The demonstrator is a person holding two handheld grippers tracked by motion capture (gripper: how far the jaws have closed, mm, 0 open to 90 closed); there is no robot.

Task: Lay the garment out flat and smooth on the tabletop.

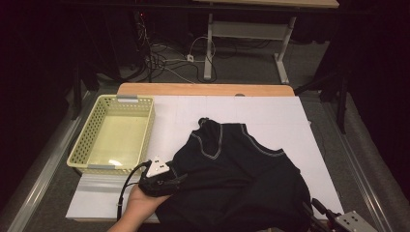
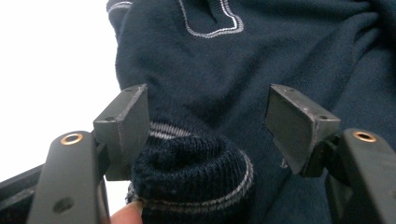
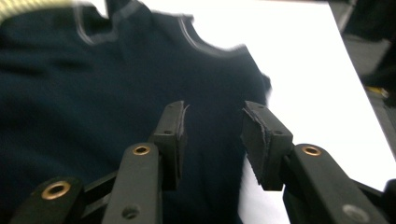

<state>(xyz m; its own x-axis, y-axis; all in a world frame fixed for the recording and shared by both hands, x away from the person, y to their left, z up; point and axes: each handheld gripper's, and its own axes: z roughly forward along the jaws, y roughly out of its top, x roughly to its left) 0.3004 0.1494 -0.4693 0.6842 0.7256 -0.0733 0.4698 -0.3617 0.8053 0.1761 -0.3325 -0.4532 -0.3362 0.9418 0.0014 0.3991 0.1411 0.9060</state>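
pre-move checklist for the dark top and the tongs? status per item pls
1. Left tongs open: ok, jaws apart, with a rolled hem of the dark knit top between them, unpinched.
2. Right tongs open: ok, nothing clamped, fabric lies beyond the jaws.
3. Top fully on the white table mat: cannot tell, its near edge is hidden.
4. Top flat: not ok, bunched and creased.
5. Yellow basket ready: ok, sits empty left of the top.

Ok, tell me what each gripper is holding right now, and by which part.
Nothing is held. The left gripper stands open around a rolled cuff of the dark sweater, pads apart from it. The right gripper is open above the sweater.
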